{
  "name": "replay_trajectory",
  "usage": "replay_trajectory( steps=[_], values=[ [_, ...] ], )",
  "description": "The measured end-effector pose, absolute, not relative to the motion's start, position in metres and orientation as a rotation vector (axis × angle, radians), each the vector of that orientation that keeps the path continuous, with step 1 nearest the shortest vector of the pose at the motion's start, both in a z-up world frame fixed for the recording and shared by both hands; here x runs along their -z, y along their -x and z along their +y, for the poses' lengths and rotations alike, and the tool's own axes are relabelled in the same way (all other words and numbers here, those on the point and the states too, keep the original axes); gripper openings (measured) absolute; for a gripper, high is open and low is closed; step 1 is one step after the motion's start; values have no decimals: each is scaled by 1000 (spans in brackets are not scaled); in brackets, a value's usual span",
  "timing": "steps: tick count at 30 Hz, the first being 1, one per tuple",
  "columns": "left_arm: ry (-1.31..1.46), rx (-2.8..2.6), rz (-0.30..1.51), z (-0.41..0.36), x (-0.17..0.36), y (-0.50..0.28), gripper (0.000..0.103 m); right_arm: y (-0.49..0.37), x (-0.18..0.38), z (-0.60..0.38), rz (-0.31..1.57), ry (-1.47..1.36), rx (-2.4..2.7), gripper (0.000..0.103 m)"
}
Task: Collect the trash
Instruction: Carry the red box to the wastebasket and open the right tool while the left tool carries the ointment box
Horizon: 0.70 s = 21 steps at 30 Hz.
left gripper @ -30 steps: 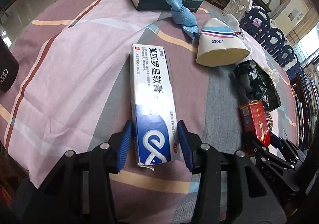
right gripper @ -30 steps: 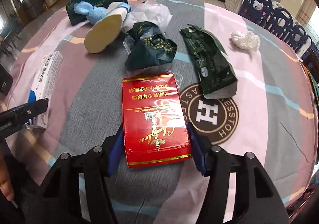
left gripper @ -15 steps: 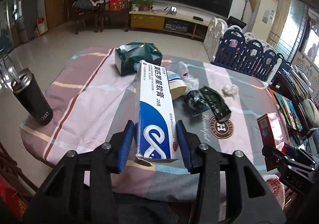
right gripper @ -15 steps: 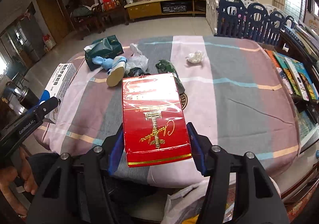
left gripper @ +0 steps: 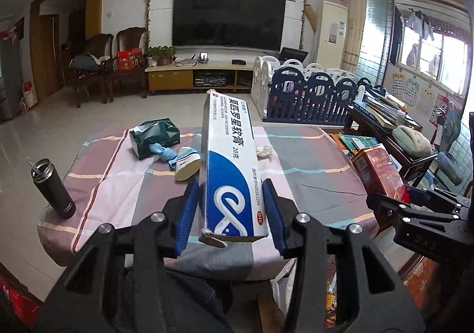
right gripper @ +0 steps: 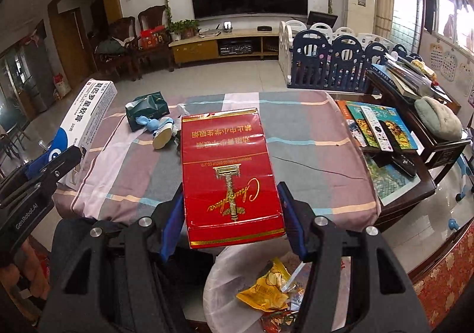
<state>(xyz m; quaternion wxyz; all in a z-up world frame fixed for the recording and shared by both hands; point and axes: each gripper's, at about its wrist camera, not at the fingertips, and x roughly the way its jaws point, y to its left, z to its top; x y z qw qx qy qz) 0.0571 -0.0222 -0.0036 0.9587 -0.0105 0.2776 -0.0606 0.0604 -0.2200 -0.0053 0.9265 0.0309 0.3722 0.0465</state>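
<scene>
Where the red cigarette carton (right gripper: 229, 173) fills the right view, it hides part of the litter on the surface (right gripper: 311, 131). Left gripper (left gripper: 229, 211) pinches a white-and-blue ointment box (left gripper: 229, 173); right gripper (right gripper: 229, 214) pinches the carton. Both, lying flat a second ago, now hang clear above the cloth, over a lined trash bin (right gripper: 225, 270); tissue box (left gripper: 155, 137) and paper cup (left gripper: 186, 162) remain.
</scene>
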Motion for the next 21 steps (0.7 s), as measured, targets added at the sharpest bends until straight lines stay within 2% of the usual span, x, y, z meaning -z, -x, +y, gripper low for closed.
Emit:
replay_trajectory(
  steps=[4, 14, 21],
  values=[
    [-3, 151, 537, -36, -7, -37, 45, -43, -5, -235, 743, -69, -67, 59],
    [-19, 195, 550, -50, -7, -31, 45, -29, 12, -260, 786, -101, -26, 59],
    [-19, 241, 584, -59, 2, -34, 45, -21, 68, -279, 935, -82, 49, 59]
  ],
)
